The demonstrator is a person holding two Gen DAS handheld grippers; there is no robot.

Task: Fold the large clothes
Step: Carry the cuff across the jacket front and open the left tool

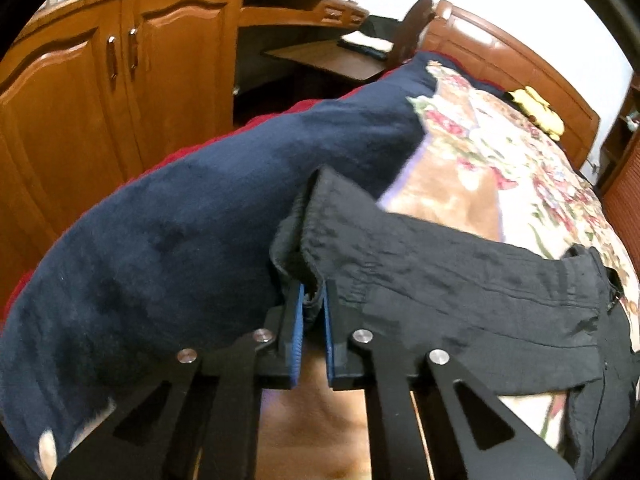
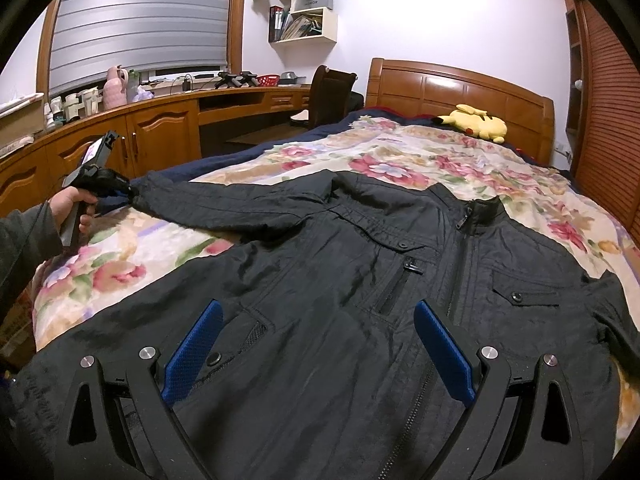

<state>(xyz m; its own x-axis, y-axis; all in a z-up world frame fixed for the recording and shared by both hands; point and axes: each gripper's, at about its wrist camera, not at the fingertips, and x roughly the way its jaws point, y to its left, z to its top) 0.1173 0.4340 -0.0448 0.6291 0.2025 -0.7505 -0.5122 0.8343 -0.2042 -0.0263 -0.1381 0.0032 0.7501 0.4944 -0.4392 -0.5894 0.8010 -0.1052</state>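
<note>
left wrist view: left gripper (image 1: 313,300) has its blue pads clamped on the sleeve cuff (image 1: 304,240) of the black jacket (image 2: 360,280), which lies front-up on the floral bedspread (image 2: 400,152). right gripper (image 2: 320,344) hovers over the hem, fingers wide apart. judgement: carry the sleeve flat across the chest; keep the grip firm to avoid bunching.

there was one black jacket (image 2: 320,264) on one bed (image 2: 460,92), one yellow plush toy (image 2: 476,120), one dark chair (image 2: 330,92), one wall shelf (image 2: 306,8), and two grippers, left gripper (image 1: 312,300) and right gripper (image 2: 318,328).
</note>
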